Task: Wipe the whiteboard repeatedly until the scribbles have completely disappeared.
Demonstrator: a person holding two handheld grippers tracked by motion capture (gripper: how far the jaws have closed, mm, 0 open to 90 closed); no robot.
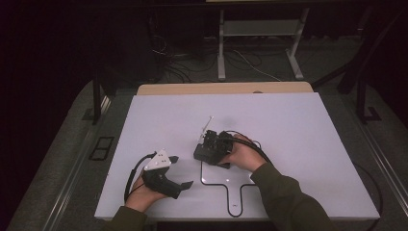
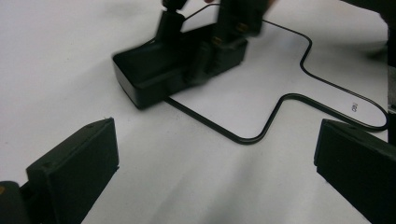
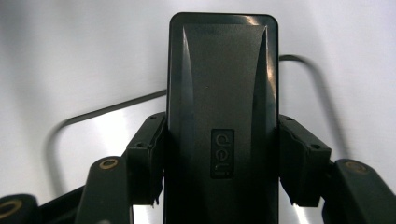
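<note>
A black oblong device (image 1: 206, 150) with a "deli" mark (image 3: 222, 93) sits at the upper left corner of a black outline (image 1: 226, 185) drawn on the white board (image 1: 288, 125). My right gripper (image 1: 217, 144) is shut on the device, its pads (image 3: 148, 156) pressing both long sides. In the left gripper view the device (image 2: 154, 74) lies ahead with the right gripper (image 2: 236, 21) clamped on its far end. My left gripper (image 1: 181, 171) rests on the board to the left, jaws wide open with nothing between them (image 2: 210, 163).
A thin white stick (image 1: 207, 126) lies just beyond the device. The board's wooden back edge (image 1: 221, 88) meets a dark floor with table legs (image 1: 221, 48) and cables. The drawn outline's stem (image 1: 234, 202) runs toward the near edge.
</note>
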